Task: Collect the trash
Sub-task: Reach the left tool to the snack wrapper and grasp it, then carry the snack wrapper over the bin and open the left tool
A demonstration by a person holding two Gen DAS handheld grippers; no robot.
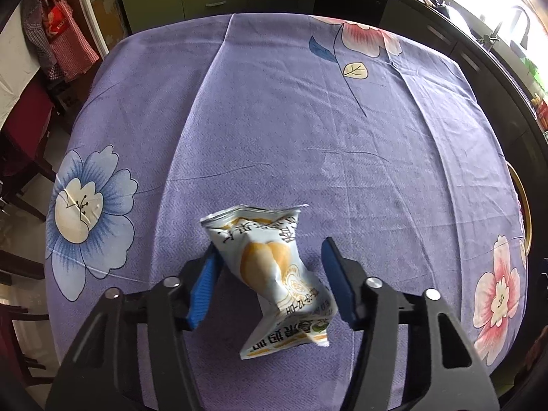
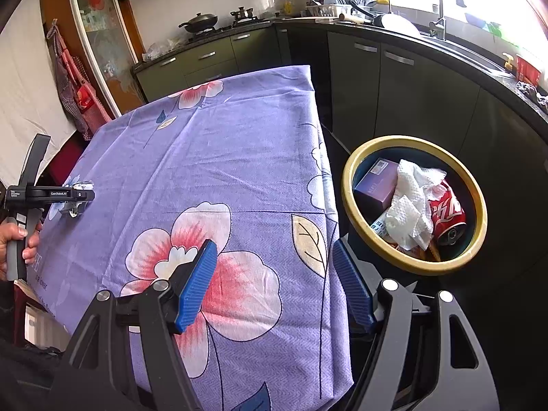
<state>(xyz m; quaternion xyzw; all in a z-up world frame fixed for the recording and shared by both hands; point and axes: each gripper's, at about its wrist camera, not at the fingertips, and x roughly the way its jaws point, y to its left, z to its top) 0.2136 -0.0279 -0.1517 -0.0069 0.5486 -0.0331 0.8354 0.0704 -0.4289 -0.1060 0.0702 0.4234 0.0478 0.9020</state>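
The left claw (image 1: 270, 284) straddles the crumpled white-and-yellow foil snack wrapper (image 1: 274, 274) lying on the purple floral-clothed desk (image 1: 308, 137). Only its nine-o'clock pad touches, so the slick wrapper may skid aside. The right claw (image 2: 274, 284) hangs spread, empty, with the yellow-rimmed bin (image 2: 356, 171) at two o'clock.

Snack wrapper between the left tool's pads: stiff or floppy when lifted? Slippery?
The snack wrapper is crumpled and twisted, so it is probably thin film: floppy, and likely to crush flat under the left tool. It looks empty, so probably very light. Its glossy surface may slip, though the ribbed pads should help.
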